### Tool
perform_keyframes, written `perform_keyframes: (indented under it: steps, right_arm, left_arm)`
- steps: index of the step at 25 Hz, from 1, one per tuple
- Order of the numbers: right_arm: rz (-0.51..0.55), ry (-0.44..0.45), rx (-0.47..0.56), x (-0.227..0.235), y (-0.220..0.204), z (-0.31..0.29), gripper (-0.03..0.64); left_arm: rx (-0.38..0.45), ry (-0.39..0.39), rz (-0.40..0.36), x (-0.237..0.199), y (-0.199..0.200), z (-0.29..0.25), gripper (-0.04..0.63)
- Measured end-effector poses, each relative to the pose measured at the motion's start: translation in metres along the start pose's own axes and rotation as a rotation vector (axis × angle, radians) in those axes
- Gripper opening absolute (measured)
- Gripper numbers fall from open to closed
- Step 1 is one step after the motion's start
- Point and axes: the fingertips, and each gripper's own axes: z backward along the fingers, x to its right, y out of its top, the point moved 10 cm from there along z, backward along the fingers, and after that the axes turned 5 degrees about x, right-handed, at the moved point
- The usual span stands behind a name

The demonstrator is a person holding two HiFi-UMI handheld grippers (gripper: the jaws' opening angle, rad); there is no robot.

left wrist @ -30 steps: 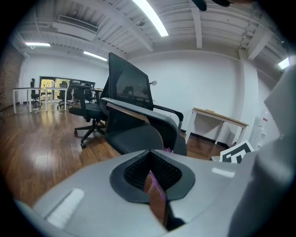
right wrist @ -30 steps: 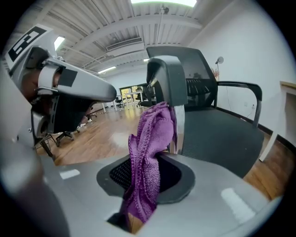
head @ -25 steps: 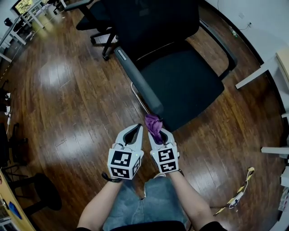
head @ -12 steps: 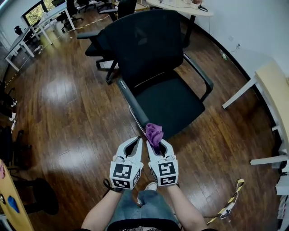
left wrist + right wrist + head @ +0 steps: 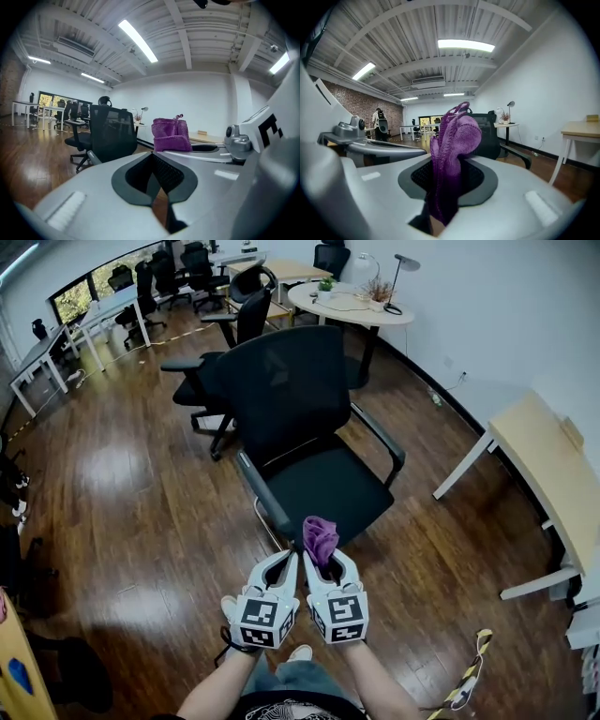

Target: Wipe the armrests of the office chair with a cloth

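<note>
On glossy wood floor: black office chair; round table behind.

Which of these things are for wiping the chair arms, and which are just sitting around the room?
For the job: purple knitted cloth pinched in the right gripper; black mesh office chair with its black armrests.

Just lying about: round white table; light wooden desk; second black office chair behind; yellow-and-black striped tape on the floor.
</note>
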Motion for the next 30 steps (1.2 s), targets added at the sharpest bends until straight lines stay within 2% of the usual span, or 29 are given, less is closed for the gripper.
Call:
perform_keyframes:
  steps: [11, 18, 30]
  right_arm:
    - [-0.011, -0.087, 0.036, 0.023, 0.011, 0.033, 0.095]
    - [-0.039, -0.166, 0.042, 0.061, 0.009, 0.047, 0.095]
    - [-0.059, -0.346, 0.014, 0.163, -0.008, 0.053, 0.095]
  left_arm:
    - [-0.008, -0.102, -0.027, 0.037, 0.012, -0.015, 0.005]
    - [-0.044, -0.167, -0.046, 0.063, 0.011, -0.048, 0.005]
    - [-0.068, -0.338, -0.016, 0.116, -0.002, -0.165, 0.005]
